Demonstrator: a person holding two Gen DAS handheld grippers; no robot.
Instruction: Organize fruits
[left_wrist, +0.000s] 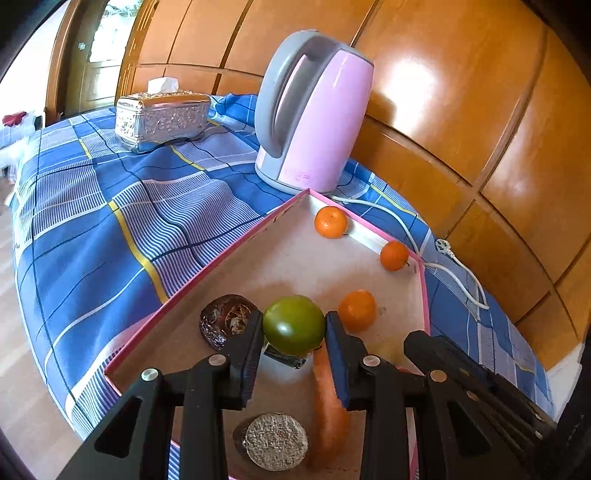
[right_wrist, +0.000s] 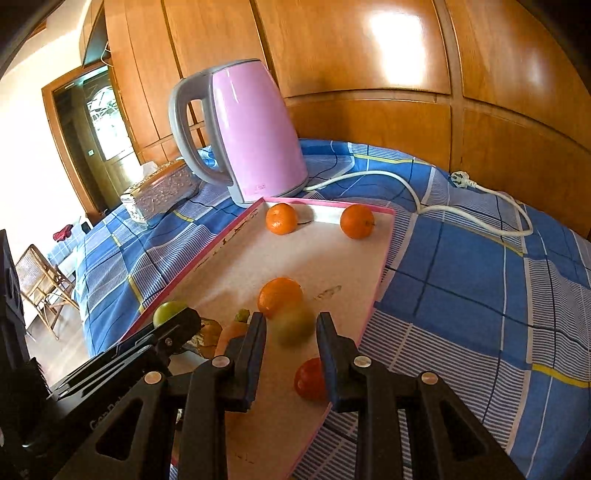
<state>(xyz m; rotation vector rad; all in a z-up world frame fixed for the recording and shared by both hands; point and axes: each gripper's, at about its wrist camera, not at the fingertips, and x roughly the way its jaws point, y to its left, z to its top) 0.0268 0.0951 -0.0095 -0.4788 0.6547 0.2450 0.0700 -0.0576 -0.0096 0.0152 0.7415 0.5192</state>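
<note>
A pink-rimmed tray (left_wrist: 236, 254) lies on the blue checked cloth. In the left wrist view my left gripper (left_wrist: 294, 325) is shut on a green tomato (left_wrist: 293, 325) just above the tray floor. Three oranges (left_wrist: 331, 221) (left_wrist: 393, 255) (left_wrist: 357, 310) lie in the tray, and a carrot (left_wrist: 327, 402) lies under the right finger. In the right wrist view my right gripper (right_wrist: 291, 326) is open, with a blurred green fruit (right_wrist: 293, 325) between its fingers. A red tomato (right_wrist: 310, 378) sits beside its right finger. The left gripper's green tomato (right_wrist: 170, 311) shows at left.
A pink kettle (left_wrist: 317, 110) stands behind the tray, its white cord (right_wrist: 424, 206) trailing over the cloth. A silver tissue box (left_wrist: 162, 118) is at the back left. A dark wrapped item (left_wrist: 227, 321) and a round grey cake (left_wrist: 276, 441) lie in the tray. Wooden wall panels stand behind.
</note>
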